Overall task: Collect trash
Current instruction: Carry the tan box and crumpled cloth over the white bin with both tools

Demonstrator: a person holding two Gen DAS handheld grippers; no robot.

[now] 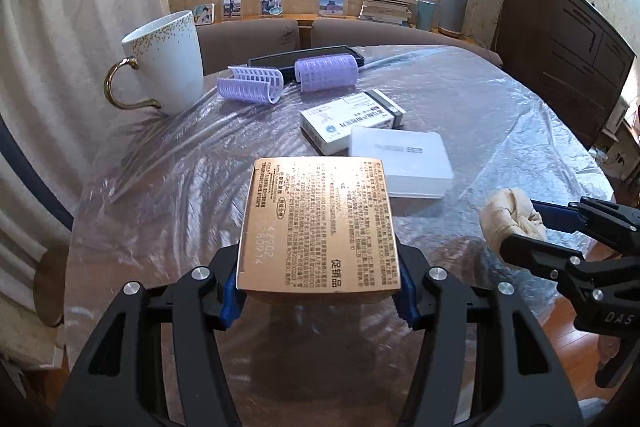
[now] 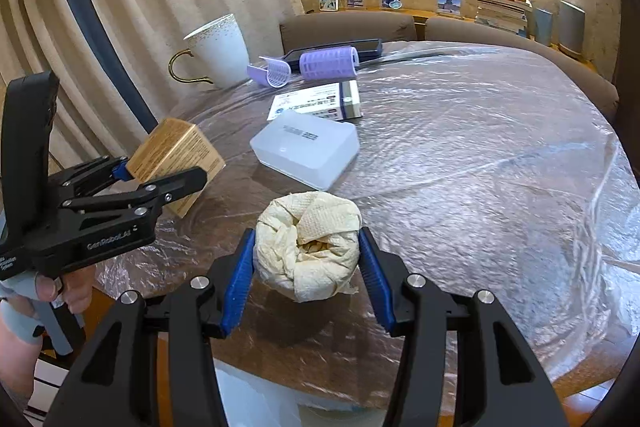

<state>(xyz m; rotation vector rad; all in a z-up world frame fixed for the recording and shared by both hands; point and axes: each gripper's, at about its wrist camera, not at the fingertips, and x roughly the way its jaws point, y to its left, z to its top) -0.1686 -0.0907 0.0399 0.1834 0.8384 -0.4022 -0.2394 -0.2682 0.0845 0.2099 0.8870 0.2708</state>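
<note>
My left gripper (image 1: 318, 291) is shut on a gold cardboard box (image 1: 320, 223) with printed text and holds it above the near part of the table. The same box (image 2: 176, 159) shows in the right wrist view, clamped in the left gripper (image 2: 160, 171). My right gripper (image 2: 307, 267) is shut on a crumpled ball of beige tissue paper (image 2: 308, 247), held just above the table's front edge. In the left wrist view the tissue ball (image 1: 508, 219) sits in the right gripper (image 1: 520, 227) at the right.
The round table (image 2: 480, 147) is covered in clear plastic film. On it stand a white mug with gold handle (image 1: 164, 63), two purple hair rollers (image 1: 248, 87), a dark flat case (image 1: 308, 55), a white medicine carton (image 1: 352, 119) and a translucent white box (image 1: 400, 163). A sofa and dark cabinet (image 1: 560, 39) stand behind.
</note>
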